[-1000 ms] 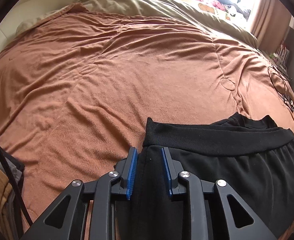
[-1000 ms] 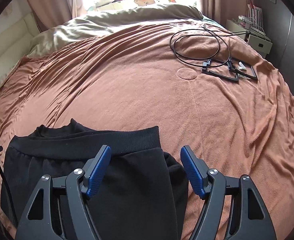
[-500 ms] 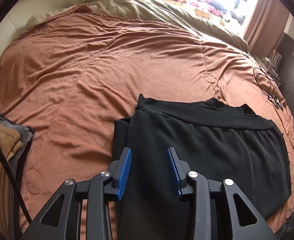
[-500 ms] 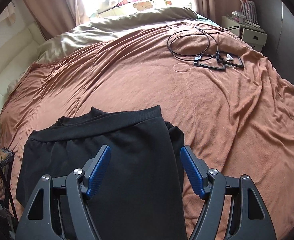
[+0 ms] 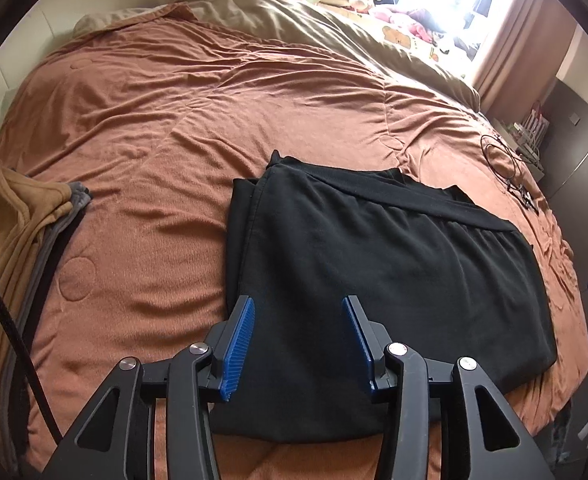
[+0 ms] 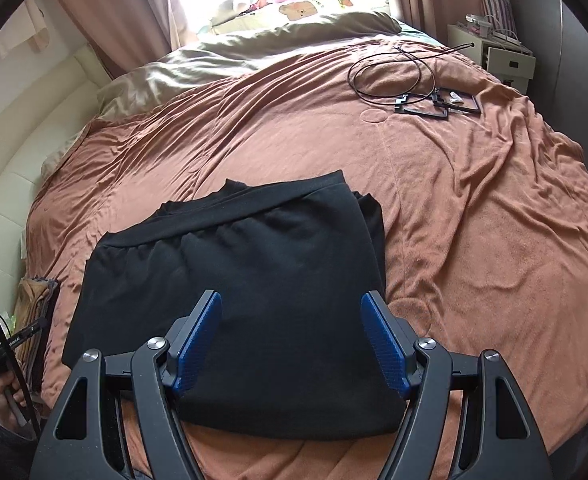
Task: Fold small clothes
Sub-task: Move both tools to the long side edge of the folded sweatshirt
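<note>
Over at the left edge of the left wrist view, a stack of folded clothes, tan on top with grey and dark layers beneath, lies on the brown blanket, and a black cable crosses in front of it. Right of that, in the lower middle of the frame, the left gripper hangs above the near edge of the black garment; its jaws have just been opening and stand apart, with nothing pinched between the blue pads. The garment lies folded and flat on the blanket, filling the centre and right of the frame, its waistband toward the upper right. Further right, near the upper right edge, a coil of black wire rests on the blanket.

In the right wrist view, a hand shows at the lower left edge, and the clothes stack sits just above it. The black garment occupies the centre-left of the frame, waistband at its upper edge. The right gripper, bottom centre, hovers over the garment's near part with its jaws wide apart and nothing between them. At the upper right, the wire and some black frames lie well apart from the garment. A white cabinet stands beyond the bed's right edge.
</note>
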Available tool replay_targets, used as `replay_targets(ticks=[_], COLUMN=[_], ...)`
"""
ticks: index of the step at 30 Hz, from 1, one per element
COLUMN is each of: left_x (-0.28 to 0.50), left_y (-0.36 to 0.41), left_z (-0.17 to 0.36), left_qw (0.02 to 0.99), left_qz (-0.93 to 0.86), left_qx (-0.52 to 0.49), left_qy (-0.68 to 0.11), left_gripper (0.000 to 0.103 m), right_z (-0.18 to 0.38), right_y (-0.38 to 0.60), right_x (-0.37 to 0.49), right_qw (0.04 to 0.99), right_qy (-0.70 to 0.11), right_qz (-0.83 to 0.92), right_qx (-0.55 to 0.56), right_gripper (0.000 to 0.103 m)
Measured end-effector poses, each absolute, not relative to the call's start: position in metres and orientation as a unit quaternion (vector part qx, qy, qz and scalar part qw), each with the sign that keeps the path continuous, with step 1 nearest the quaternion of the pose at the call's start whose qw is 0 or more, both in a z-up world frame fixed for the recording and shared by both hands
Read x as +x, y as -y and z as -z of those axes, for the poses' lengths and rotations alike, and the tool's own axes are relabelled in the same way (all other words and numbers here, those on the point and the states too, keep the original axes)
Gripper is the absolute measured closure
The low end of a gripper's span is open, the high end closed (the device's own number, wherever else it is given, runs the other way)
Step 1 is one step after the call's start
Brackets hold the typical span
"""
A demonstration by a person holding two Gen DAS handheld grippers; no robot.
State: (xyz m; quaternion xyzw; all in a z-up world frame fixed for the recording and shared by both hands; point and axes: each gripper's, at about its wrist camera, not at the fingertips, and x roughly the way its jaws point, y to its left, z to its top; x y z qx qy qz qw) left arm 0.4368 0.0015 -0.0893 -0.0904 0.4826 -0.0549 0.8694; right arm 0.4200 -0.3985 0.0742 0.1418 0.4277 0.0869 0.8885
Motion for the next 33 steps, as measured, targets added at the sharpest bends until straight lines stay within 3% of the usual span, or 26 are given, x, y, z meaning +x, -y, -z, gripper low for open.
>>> replay_targets(ticks=[7, 18, 28, 33], left_x=[0.396, 0.361, 0.359, 0.364], left_y=[-0.022, -0.051, -0.052, -0.055], left_z=[0.088, 0.114, 0.135, 0.149], left_qw=[0.865, 0.850, 0.840, 0.834], left_qz=[0.055, 0.048, 0.059, 0.050], left_qx=[-0.119, -0.156, -0.196, -0.219], left_qy=[-0.485, -0.500, -0.502, -0.505], left_gripper=[0.049, 0.048, 0.048, 0.049], right_z=[-0.081, -0.069, -0.042, -0.020], right_y=[0.385, 0.363, 0.334, 0.319], right_x=[0.382, 0.362, 0.362, 0.377], right_qw=[0.887, 0.884, 0.881, 0.872], right_qy=[-0.432, -0.431, -0.437, -0.453], right_qz=[-0.084, -0.082, -0.095, -0.109], right_qx=[0.140, 0.160, 0.155, 0.151], right_gripper=[0.033, 0.033, 0.056, 0.059])
